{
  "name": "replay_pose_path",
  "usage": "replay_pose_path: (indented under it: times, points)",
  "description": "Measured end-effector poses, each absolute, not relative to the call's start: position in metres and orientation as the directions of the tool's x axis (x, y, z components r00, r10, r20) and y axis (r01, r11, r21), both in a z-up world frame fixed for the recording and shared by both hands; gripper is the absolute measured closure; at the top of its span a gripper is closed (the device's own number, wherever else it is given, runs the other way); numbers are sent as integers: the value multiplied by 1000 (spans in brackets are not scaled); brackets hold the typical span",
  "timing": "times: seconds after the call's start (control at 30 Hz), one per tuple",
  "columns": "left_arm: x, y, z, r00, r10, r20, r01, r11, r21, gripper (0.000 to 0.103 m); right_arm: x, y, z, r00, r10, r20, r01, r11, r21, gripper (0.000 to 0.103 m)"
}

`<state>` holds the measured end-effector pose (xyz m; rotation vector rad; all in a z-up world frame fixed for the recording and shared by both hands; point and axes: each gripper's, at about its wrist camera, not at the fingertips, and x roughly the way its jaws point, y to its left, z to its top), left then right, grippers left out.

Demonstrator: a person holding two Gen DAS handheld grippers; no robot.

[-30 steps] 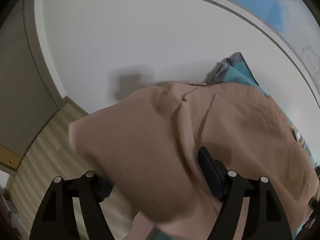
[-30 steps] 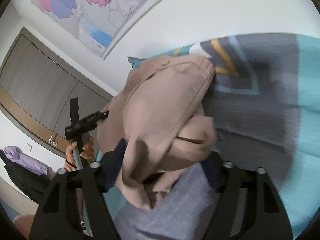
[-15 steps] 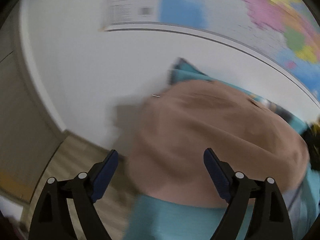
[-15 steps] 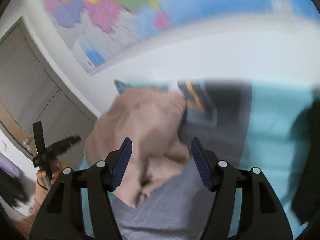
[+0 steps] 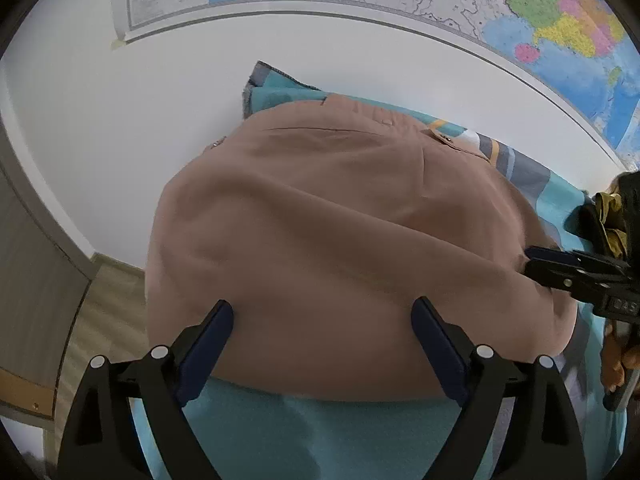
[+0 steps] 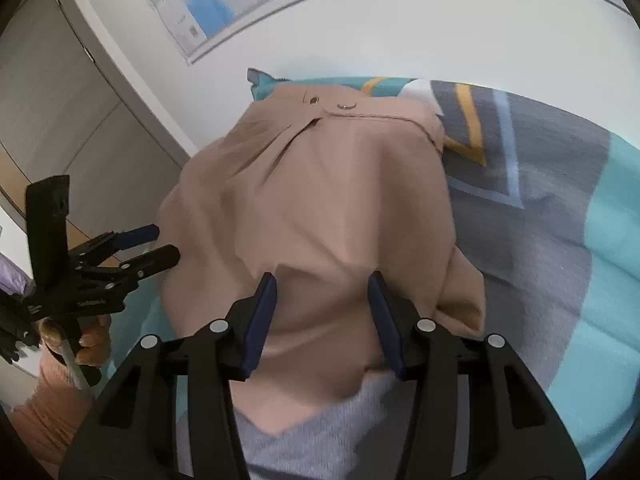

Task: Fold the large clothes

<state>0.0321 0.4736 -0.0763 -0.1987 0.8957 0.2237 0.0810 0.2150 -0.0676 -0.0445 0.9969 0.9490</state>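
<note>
A tan garment (image 5: 340, 232) lies folded on the teal and grey bedspread (image 5: 320, 436), its buttoned waistband at the far end by the wall. It also shows in the right wrist view (image 6: 340, 200). My left gripper (image 5: 322, 316) is open and empty, its fingers spread just above the garment's near edge. My right gripper (image 6: 322, 284) is open and empty over the garment's near end. The right gripper shows at the right edge of the left wrist view (image 5: 532, 260), and the left gripper shows at the left of the right wrist view (image 6: 164, 244).
A white wall (image 5: 120, 140) with a large map (image 5: 520, 8) runs along the bed's far side. Grey wardrobe doors (image 6: 60, 92) and wood floor (image 5: 108, 312) lie to the left. Dark and olive clothing (image 5: 612, 220) sits at the right.
Both grippers have let go of the tan garment and opened. The garment, held up and bunched one second ago, now lies flat on the bedspread. Both grippers have drawn back to its near edge.
</note>
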Motion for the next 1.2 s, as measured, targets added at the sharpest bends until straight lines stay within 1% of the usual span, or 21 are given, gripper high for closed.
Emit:
replay_pose_path:
  times: [0.03,0.1,0.23,0.37,0.47,0.6,0.8,1.03,1.1,1.13,1.2]
  points:
    - [30,472,-75,608,111,-786,-277,957,-79,16,78,212,-62,208,663,-720,-702,613,362,56]
    - [24,465,-68,626,125,-770,-284,956,-76,16,69,206,-50,231,681,-695,-725,597,343,51]
    - [17,449,-63,643,153,-751,-282,958,-47,16,41,204,-28,263,717,-646,-790,545,282,48]
    - [12,435,-67,645,143,-750,-266,963,-45,16,24,216,-35,271,689,-672,-823,528,209,48]
    - [13,429,-75,633,145,-760,-268,962,-40,16,21,223,-54,247,656,-713,-822,532,204,49]
    - [14,430,-81,623,141,-770,-279,959,-50,16,16,229,-69,251,623,-741,-826,537,172,48]
    - [10,427,-77,630,164,-759,-296,954,-40,16,17,220,-63,242,654,-717,-819,534,210,48]
    - [6,418,-70,652,127,-748,-283,956,-83,16,20,202,-52,259,685,-681,-798,549,249,49]
    - [2,412,-65,669,141,-730,-289,954,-80,16,21,196,-47,287,686,-669,-786,567,245,44]
    - [-1,410,-63,674,154,-723,-299,951,-75,13,21,193,-45,293,688,-664,-786,569,244,42]
    - [-5,405,-59,683,175,-709,-318,945,-73,7,20,189,-42,311,692,-651,-783,575,237,29]
